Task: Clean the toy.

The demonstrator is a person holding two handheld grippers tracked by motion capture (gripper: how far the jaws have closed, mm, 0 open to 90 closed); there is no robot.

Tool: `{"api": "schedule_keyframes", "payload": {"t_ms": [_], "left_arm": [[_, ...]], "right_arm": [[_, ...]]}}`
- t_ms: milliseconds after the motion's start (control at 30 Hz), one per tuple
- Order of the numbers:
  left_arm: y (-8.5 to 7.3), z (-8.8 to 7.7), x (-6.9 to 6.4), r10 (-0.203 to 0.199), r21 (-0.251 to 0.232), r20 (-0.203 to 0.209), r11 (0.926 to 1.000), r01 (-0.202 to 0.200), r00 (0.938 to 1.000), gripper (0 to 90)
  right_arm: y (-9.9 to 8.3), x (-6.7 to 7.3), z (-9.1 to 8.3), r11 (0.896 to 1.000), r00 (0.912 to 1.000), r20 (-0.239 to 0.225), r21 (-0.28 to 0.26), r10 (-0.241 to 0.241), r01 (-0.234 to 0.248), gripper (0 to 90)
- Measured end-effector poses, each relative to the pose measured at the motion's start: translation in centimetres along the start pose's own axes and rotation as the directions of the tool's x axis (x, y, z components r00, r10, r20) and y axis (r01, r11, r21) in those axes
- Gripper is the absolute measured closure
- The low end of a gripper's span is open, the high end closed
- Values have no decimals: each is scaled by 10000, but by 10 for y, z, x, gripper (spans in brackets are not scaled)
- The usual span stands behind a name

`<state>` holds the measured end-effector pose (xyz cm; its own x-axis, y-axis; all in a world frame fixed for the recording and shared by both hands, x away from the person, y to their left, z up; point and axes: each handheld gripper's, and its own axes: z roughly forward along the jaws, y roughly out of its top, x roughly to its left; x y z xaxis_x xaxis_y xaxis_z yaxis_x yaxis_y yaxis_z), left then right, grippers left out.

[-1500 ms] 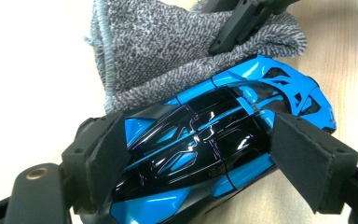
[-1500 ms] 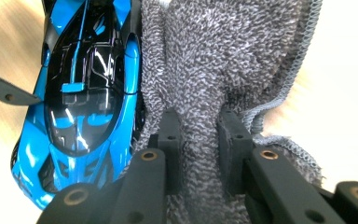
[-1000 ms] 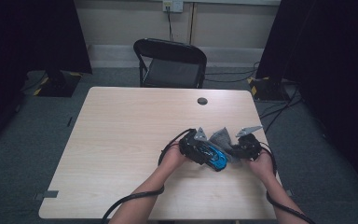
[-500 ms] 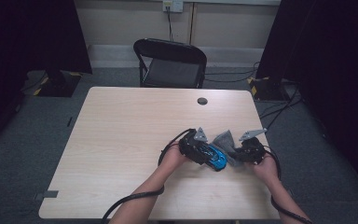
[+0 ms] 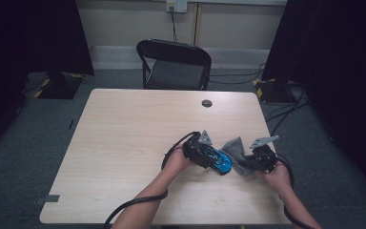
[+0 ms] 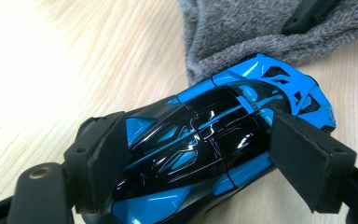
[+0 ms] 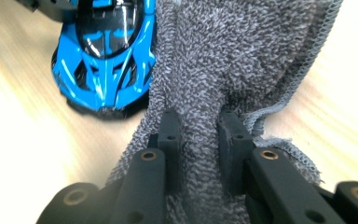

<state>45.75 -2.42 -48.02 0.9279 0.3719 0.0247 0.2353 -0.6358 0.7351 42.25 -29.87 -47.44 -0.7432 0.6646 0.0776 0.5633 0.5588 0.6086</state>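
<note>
A blue and black toy car (image 6: 214, 135) lies on the wooden table, clamped across its sides by my left gripper (image 6: 205, 163), whose pads press on both flanks. In the high view the car (image 5: 219, 162) sits at the table's right front, just left of a grey cloth (image 5: 236, 150). My right gripper (image 7: 199, 144) is shut on a bunched fold of that grey cloth (image 7: 233, 60), which drapes ahead of the jaws and touches the car's nose (image 7: 105, 70). The same gripper (image 5: 249, 164) appears beside the cloth in the high view.
The table (image 5: 133, 143) has bare wood to the left and back, with a round cable hole (image 5: 207, 103) near its far edge. A black folding chair (image 5: 174, 64) stands behind it. Cables trail from both grippers off the near edge.
My right gripper and the cloth have shifted slightly toward the near right. The left gripper and car have stayed in place.
</note>
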Motion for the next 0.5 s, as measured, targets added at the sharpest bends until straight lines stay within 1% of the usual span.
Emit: {"api": "schedule_keyframes", "payload": {"t_ms": [200,400,500], "left_arm": [[0,0,0,-11,-13,-1,10000,11,10000,198],[0,0,0,-4,-1,-15,10000,4,10000,199],[0,0,0,-7,21,-21,10000,7,10000,200]], "right_arm": [[-9,2,-7,10000,9998,-192,-39,28,-28,739],[-16,7,-14,9998,9995,-279,152,-145,149,738],[-20,9,-18,9997,9992,-361,206,-147,155,739]]}}
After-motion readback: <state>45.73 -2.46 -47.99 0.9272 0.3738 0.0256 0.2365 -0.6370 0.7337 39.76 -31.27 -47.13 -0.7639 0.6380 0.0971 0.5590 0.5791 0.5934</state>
